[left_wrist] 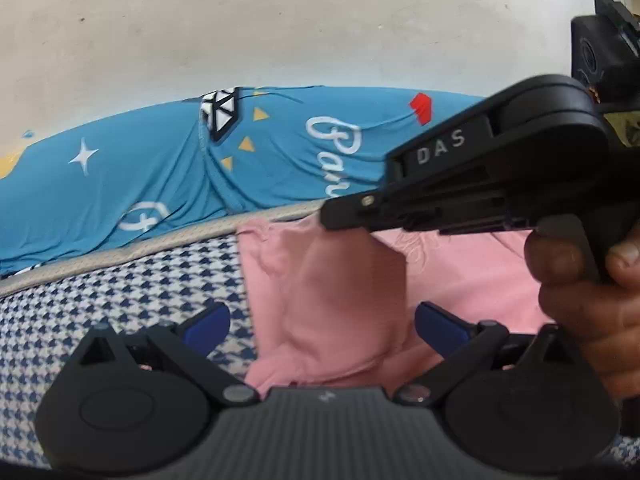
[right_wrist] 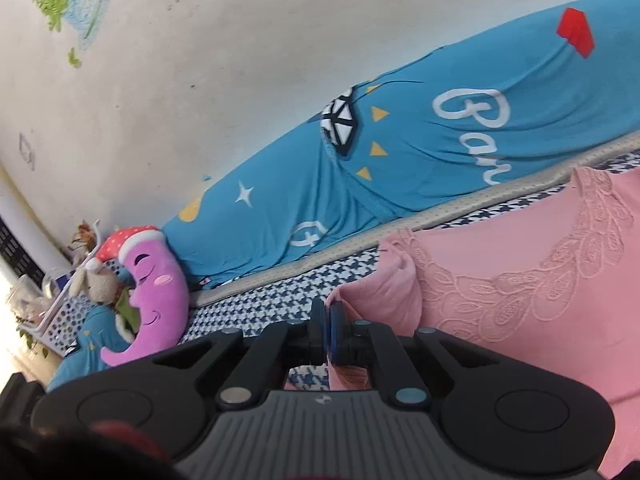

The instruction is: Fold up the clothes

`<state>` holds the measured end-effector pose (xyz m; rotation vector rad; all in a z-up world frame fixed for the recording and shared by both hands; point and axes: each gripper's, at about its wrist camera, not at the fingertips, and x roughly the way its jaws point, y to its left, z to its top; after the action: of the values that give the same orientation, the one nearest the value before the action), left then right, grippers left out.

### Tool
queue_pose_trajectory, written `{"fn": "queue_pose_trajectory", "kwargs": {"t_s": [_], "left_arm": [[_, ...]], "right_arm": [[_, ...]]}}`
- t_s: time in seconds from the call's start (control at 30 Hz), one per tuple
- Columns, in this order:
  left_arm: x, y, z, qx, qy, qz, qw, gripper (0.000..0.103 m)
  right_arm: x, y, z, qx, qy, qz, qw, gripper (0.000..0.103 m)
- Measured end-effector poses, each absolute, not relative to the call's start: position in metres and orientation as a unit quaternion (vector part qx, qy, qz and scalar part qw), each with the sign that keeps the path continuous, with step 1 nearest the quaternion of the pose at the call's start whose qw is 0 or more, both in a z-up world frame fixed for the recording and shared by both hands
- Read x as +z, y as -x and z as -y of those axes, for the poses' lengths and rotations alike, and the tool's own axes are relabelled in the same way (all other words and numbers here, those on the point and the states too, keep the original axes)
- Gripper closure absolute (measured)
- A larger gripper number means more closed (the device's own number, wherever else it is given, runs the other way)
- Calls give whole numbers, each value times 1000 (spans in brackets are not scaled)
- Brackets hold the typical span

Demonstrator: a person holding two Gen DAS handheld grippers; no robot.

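Observation:
A pink garment [left_wrist: 332, 296] with lace trim lies on the houndstooth bed cover [left_wrist: 120, 288]; it also shows in the right wrist view [right_wrist: 520, 288]. My left gripper [left_wrist: 322, 322] is open, its blue pads either side of a raised pink fold without touching it. My right gripper [right_wrist: 329, 326] is shut on an edge of the pink garment. In the left wrist view the right gripper [left_wrist: 328, 216] shows from the side, pinching the pink cloth and lifting it above the bed.
A long blue bolster [right_wrist: 400, 152] with white lettering lies along the white wall [right_wrist: 240, 40]. A purple moon plush [right_wrist: 154, 296] and a white basket [right_wrist: 60, 312] sit at the left end of the bed.

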<state>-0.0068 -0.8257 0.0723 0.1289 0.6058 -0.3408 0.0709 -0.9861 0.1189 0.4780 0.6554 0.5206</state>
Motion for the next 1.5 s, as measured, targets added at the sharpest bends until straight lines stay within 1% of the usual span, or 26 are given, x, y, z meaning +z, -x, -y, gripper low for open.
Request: {"fn": "queue_pose_trajectory", "kwargs": {"t_s": [0.13,0.17,0.2,0.23,0.3,0.33,0.37,0.4,0.47,0.5,0.57,0.77,0.8,0.83,0.87,0.9,0.97,1.07,1.33,1.5], "left_arm": [[66,-2,826,-148,-52,-304,940,2],[64,-5,826,-143,-49,-306,940,8],[62,-7,826,-137,-46,-309,940,15],[60,-9,825,-132,-42,-311,940,19],[57,-14,824,-121,-35,-316,940,41],[55,-17,824,-115,-32,-319,940,45],[53,-19,824,-110,-28,-321,940,54],[52,-21,823,-104,-25,-324,940,72],[49,-27,820,-86,-21,-326,941,89],[51,-30,813,-61,-26,-322,944,93],[56,-37,798,-10,-36,-313,949,96],[67,-60,751,145,-59,-287,945,94],[65,-67,736,179,-49,-297,937,89],[63,-72,722,209,-37,-307,928,87],[62,-76,709,232,-16,-320,919,71],[61,-78,698,246,4,-329,912,61],[61,-77,686,241,39,-335,910,62],[62,-74,676,224,74,-342,910,61],[67,-62,700,187,55,-337,921,61],[66,-62,716,166,45,-337,926,61]], "right_arm": [[124,-69,984,266,-211,-312,887,97],[125,-68,984,269,-212,-309,887,97],[126,-68,984,273,-213,-308,886,97],[126,-67,983,275,-212,-307,886,97],[126,-67,980,277,-207,-308,886,97],[126,-66,979,279,-206,-309,886,97],[125,-66,977,279,-206,-309,886,97],[124,-66,976,277,-206,-310,886,97],[123,-66,973,275,-205,-313,886,97],[123,-66,972,272,-204,-311,888,97],[123,-65,972,268,-200,-308,891,96],[122,-65,986,234,-199,-309,900,96],[121,-66,990,225,-198,-312,902,96],[119,-66,994,216,-198,-315,903,96],[117,-67,997,209,-198,-320,903,96],[115,-68,1001,202,-197,-325,902,96],[111,-69,1008,185,-194,-334,904,96],[107,-68,1017,163,-188,-341,906,96],[102,-64,1044,114,-166,-349,915,96],[102,-62,1079,58,-155,-341,926,96]]}}
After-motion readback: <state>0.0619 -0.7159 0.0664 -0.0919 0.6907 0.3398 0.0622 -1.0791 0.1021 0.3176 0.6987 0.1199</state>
